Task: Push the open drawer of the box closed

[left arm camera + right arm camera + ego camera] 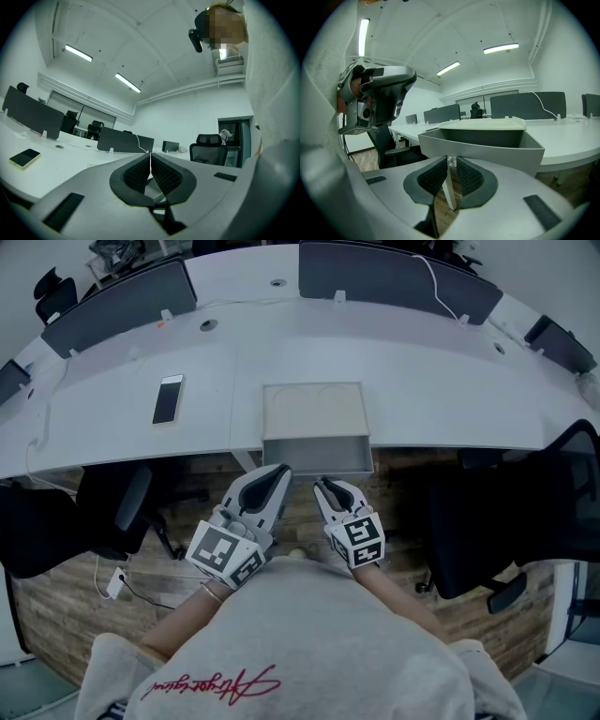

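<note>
Open drawer (317,455) juts from the box (314,409) over the desk (422,390) edge. Left gripper (278,472) and right gripper (324,487), the 2 closed and empty, sit near its front; best pushed squarely, evenly.

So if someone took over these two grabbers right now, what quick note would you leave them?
Left gripper: jaws shut, empty, held just short of the drawer.
Right gripper: jaws shut, empty, beside the left one, facing the drawer front.
Box: on the desk at its near edge, drawer pulled out toward you.
Done: nothing yet; neither gripper seems to touch the drawer.
Left: push the drawer front in until it closes.
</note>
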The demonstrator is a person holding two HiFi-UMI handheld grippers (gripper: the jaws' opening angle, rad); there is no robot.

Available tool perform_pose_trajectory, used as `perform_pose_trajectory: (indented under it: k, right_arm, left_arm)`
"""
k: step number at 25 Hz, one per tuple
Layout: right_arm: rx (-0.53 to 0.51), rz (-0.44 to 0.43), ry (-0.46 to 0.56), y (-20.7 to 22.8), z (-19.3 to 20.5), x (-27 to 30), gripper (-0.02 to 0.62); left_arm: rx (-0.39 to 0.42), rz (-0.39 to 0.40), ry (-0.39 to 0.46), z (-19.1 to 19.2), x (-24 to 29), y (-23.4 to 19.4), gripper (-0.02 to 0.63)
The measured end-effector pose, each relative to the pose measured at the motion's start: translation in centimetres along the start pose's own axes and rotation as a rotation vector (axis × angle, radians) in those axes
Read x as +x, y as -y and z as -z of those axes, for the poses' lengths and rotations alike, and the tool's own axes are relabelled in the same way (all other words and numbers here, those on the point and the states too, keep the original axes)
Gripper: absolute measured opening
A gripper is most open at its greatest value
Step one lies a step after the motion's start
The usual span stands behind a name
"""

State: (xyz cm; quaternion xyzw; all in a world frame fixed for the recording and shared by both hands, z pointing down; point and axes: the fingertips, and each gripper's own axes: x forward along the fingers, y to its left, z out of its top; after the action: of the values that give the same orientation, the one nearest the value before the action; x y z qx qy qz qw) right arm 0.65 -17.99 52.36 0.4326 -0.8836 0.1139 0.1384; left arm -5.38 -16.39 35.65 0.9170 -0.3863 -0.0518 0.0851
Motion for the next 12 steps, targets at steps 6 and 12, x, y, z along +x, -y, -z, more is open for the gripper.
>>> perform_pose_trajectory:
  k: [6, 12]
  right_arm:
    - [0.002, -0.003, 0.001, 0.25, -0.09, 0.3, 0.071]
    - [0.003, -0.008, 0.003, 0.53, -0.3, 0.63, 0.071]
  left_arm:
    - [0.003, 0.0, 0.0, -0.05, 0.27, -0.27, 0.02]
    - [0.001, -0.007, 0.0, -0.11, 0.55, -0.6, 0.02]
